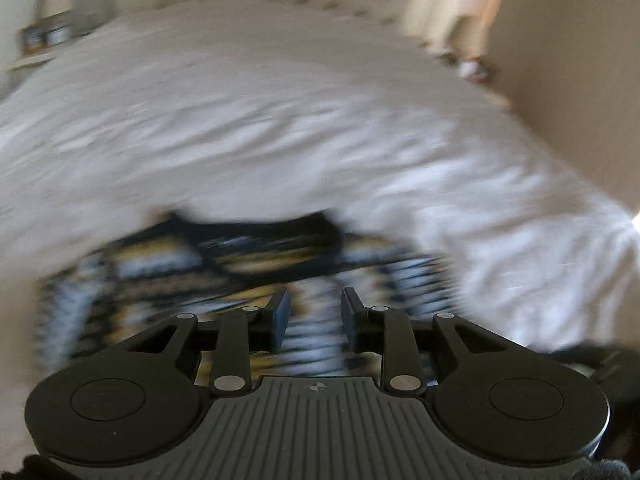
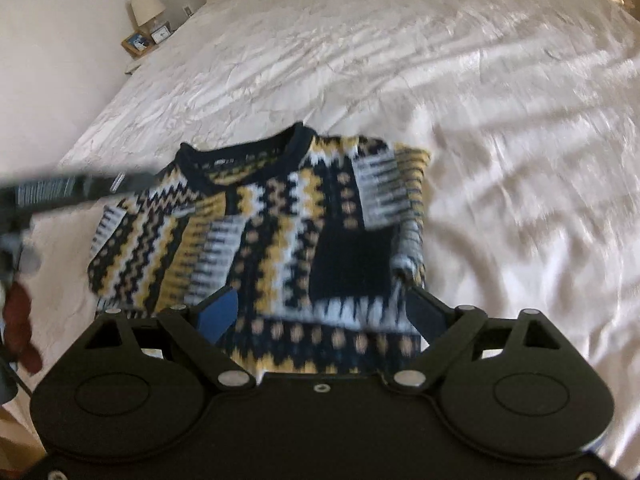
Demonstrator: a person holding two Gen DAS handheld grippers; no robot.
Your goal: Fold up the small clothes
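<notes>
1. The patterned sweater (image 2: 276, 236) lies on the white bedspread (image 2: 500, 128), near the bed's close edge, neckline away from you. Both sleeves look folded in across the chest; the hem is under your right gripper.

2. Your right gripper (image 2: 324, 308) hangs over the hem with its jaws spread wide and nothing between the pads. The sweater sits just below them, untouched as far as you can see.

3. Your left gripper (image 1: 314, 318) points down at the sweater's left side. Its jaws stand partly apart with no cloth pinched. That view is badly smeared, so I can't say whether the tips touch the knit.

4. In the right wrist view, a dark blurred bar (image 2: 72, 190) reaches across the left shoulder; it is probably your left gripper's body.

5. What could go wrong:
   - A shallow pinch takes only the top layer, and the tucked sleeve slides out as you lift.
   - If the hands grab at uneven heights along the hem, the fold lands crooked.
   - The knit is thick and may slip from narrow pads.
   - Dragging instead of lifting could bunch the bedspread under it.

6. Room to move: the bed is open and bare beyond the neckline and to the right, so there's ample space to carry the hem up. On the left, the mattress edge is near, with a nightstand (image 2: 138, 46) further back.
</notes>
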